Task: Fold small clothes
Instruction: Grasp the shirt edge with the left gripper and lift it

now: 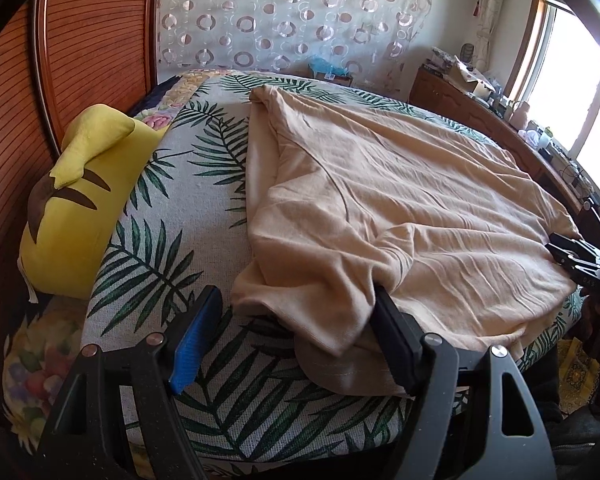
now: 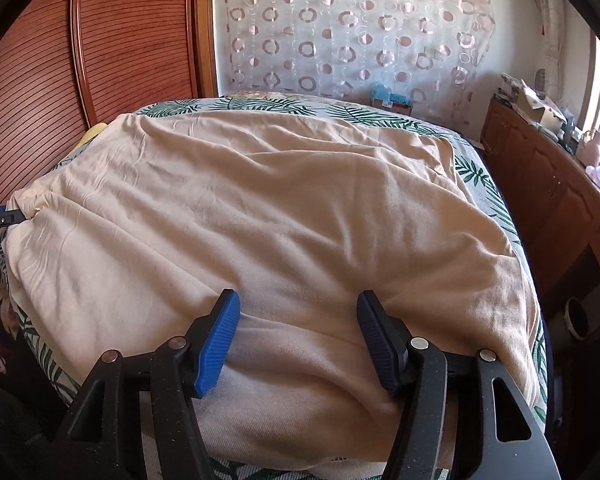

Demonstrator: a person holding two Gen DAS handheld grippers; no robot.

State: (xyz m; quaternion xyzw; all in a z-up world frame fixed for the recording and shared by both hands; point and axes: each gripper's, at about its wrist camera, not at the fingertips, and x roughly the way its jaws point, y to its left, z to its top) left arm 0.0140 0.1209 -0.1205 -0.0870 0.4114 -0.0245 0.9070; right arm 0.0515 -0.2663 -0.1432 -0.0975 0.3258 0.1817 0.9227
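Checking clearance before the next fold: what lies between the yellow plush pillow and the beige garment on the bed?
Only bare leaf-print bedcover separates the yellow plush pillow from the beige garment, shown in the left wrist view.

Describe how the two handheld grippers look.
The left gripper and right gripper look alike: black angular linkage arms with round silver pins, each ending in two flat ribbed pads, bright blue where lit, dark navy in shade. No cables, sleeves or hands show.

The beige garment [image 2: 260,208] hides most of the bed cover [image 2: 476,172]; its near hem is perhaps cut off below.
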